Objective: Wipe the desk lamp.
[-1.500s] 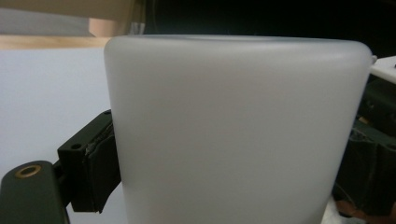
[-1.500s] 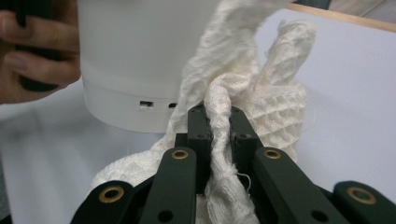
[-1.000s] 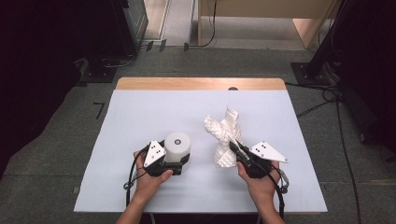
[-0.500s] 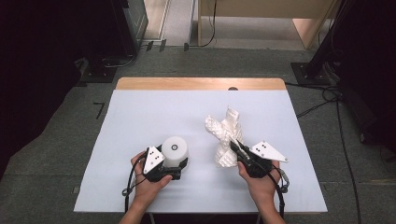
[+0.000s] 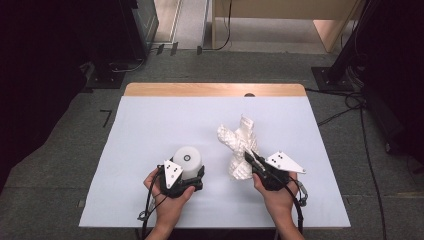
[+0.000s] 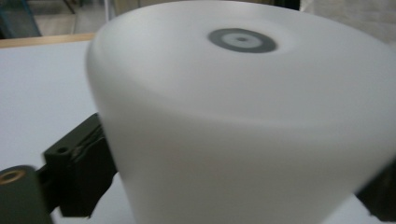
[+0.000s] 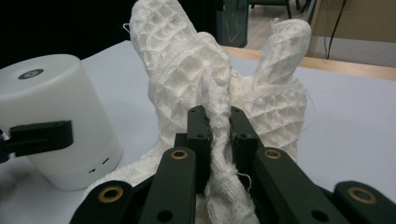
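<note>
On a white-covered desk (image 5: 150, 125), the left tool (image 5: 186, 176) is clamped around a white cylindrical lamp-like device (image 5: 188, 160) near the front edge. Just to its right, the right tool (image 5: 248, 157) is closed tight on a fold of crumpled white waffle-weave cloth (image 5: 239, 142) lying mid-desk.

On the bench (image 5: 150, 125), the canister (image 5: 188, 159) is standing left of the cloth (image 5: 239, 145), the two near each other toward the person's edge. The left tongs (image 5: 192, 172) are sitting around the canister's near side, while the right tongs (image 5: 250, 159) are lying at the cloth's near right edge, pinching a fold.
</note>
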`<state>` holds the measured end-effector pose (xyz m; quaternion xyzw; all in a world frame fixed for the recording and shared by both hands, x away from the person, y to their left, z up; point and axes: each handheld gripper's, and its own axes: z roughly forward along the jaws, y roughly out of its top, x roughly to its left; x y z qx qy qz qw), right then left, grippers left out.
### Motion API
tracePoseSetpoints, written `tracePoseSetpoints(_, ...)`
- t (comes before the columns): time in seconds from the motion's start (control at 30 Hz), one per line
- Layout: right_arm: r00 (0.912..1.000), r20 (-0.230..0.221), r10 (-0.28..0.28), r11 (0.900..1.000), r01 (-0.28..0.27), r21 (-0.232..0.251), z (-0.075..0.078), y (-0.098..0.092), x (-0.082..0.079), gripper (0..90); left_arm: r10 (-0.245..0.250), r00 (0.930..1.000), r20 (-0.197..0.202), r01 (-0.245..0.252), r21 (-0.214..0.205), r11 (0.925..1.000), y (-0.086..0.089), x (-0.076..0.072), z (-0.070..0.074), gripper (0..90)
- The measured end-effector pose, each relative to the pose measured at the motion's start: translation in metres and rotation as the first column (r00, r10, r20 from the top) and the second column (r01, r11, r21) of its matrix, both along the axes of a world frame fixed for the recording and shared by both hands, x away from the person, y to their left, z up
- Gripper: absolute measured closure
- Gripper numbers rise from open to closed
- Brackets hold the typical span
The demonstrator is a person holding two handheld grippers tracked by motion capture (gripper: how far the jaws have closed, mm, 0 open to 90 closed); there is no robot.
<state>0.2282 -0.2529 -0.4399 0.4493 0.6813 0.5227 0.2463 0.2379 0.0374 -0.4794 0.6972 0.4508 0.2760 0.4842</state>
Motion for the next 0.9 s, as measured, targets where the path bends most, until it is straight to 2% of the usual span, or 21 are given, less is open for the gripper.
tracePoseSetpoints(0.03, 1.0, -0.001, 0.006, 1.0, -0.006, -0.004, -0.001, 0.001, 0.0, 82.5, -0.006, 1.0, 0.006, 0.006, -0.003, 1.0, 0.001, 0.0, 0.0, 7.4)
tracePoseSetpoints(0.1, 0.9999, -0.001, 0.015, 0.9999, -0.015, -0.001, -0.001, 0.004, -0.001, 82.4, -0.055, 0.9985, 0.007, 0.055, 0.007, 0.9985, 0.004, 0.001, 0.001, 7.7)
tracePoseSetpoints(0.13, 0.9997, 0.005, 0.023, 0.9997, -0.023, -0.002, 0.0, 0.005, -0.002, 82.4, -0.088, 0.9962, 0.0, 0.088, -0.007, 0.9961, 0.006, 0.003, 0.001, 7.8)
tracePoseSetpoints(0.17, 0.9995, 0.01, 0.029, 0.9996, -0.029, -0.001, 0.001, 0.006, -0.002, 82.5, -0.149, 0.9888, -0.014, 0.148, -0.051, 0.9877, 0.01, 0.006, 0.002, 7.9)
tracePoseSetpoints(0.2, 0.9991, 0.019, 0.039, 0.9992, -0.039, 0.002, 0.002, 0.006, -0.003, 82.4, -0.217, 0.9757, -0.026, 0.214, -0.1, 0.9717, 0.015, 0.009, 0.003, 7.9)
tracePoseSetpoints(0.23, 0.9985, 0.027, 0.048, 0.9988, -0.049, 0.01, 0.004, 0.007, -0.004, 82.4, -0.282, 0.9588, -0.036, 0.274, -0.149, 0.9503, 0.019, 0.012, 0.005, 7.9)
tracePoseSetpoints(0.3, 0.9958, 0.054, 0.074, 0.9969, -0.076, 0.022, 0.01, 0.009, -0.008, 82.5, -0.404, 0.9133, -0.049, 0.385, -0.219, 0.8965, 0.023, 0.017, 0.009, 7.9)
tracePoseSetpoints(0.33, 0.993, 0.076, 0.09, 0.9954, -0.093, 0.024, 0.013, 0.011, -0.01, 82.5, -0.445, 0.8945, -0.04, 0.424, -0.241, 0.8731, 0.025, 0.018, 0.011, 8.0)
tracePoseSetpoints(0.37, 0.99, 0.092, 0.107, 0.9936, -0.109, 0.027, 0.017, 0.013, -0.012, 82.5, -0.469, 0.8826, -0.031, 0.448, -0.248, 0.859, 0.025, 0.018, 0.014, 8.0)
tracePoseSetpoints(0.5, 0.9735, 0.156, 0.167, 0.9846, -0.173, 0.025, 0.031, 0.024, -0.024, 82.4, -0.527, 0.8497, -0.024, 0.504, -0.255, 0.8251, 0.022, 0.016, 0.02, 8.0)
tracePoseSetpoints(0.53, 0.969, 0.167, 0.182, 0.9819, -0.188, 0.022, 0.033, 0.028, -0.027, 82.4, -0.537, 0.8433, -0.023, 0.513, -0.262, 0.8173, 0.021, 0.015, 0.022, 8.0)
tracePoseSetpoints(0.6, 0.961, 0.172, 0.217, 0.9753, -0.221, 0.005, 0.034, 0.035, -0.029, 82.5, -0.547, 0.8369, -0.018, 0.521, -0.283, 0.8055, 0.018, 0.014, 0.024, 8.0)
tracePoseSetpoints(0.63, 0.961, 0.172, 0.217, 0.9753, -0.221, 0.005, 0.034, 0.035, -0.029, 82.5, -0.547, 0.8369, -0.018, 0.521, -0.283, 0.8055, 0.018, 0.014, 0.024, 8.0)
tracePoseSetpoints(0.67, 0.9552, 0.166, 0.245, 0.9692, -0.246, -0.019, 0.031, 0.044, -0.032, 82.4, -0.553, 0.8327, -0.017, 0.526, -0.29, 0.7998, 0.017, 0.013, 0.027, 8.0)
tracePoseSetpoints(0.73, 0.9522, 0.152, 0.265, 0.9643, -0.26, -0.05, 0.027, 0.05, -0.032, 82.4, -0.555, 0.8316, -0.01, 0.527, -0.303, 0.7942, 0.018, 0.013, 0.03, 8.0)
tracePoseSetpoints(0.8, 0.9527, 0.13, 0.275, 0.9613, -0.269, -0.059, 0.021, 0.054, -0.031, 82.4, -0.547, 0.8368, 0.004, 0.522, -0.31, 0.7949, 0.021, 0.014, 0.034, 8.0)
tracePoseSetpoints(0.83, 0.9534, 0.116, 0.278, 0.9602, -0.273, -0.058, 0.018, 0.055, -0.03, 82.4, -0.537, 0.8433, 0.008, 0.51, -0.326, 0.796, 0.023, 0.014, 0.036, 8.0)
tracePoseSetpoints(0.9, 0.9544, 0.086, 0.286, 0.9572, -0.28, -0.072, 0.01, 0.058, -0.028, 82.4, -0.526, 0.8506, 0.015, 0.495, -0.357, 0.7918, 0.031, 0.017, 0.038, 8.1)
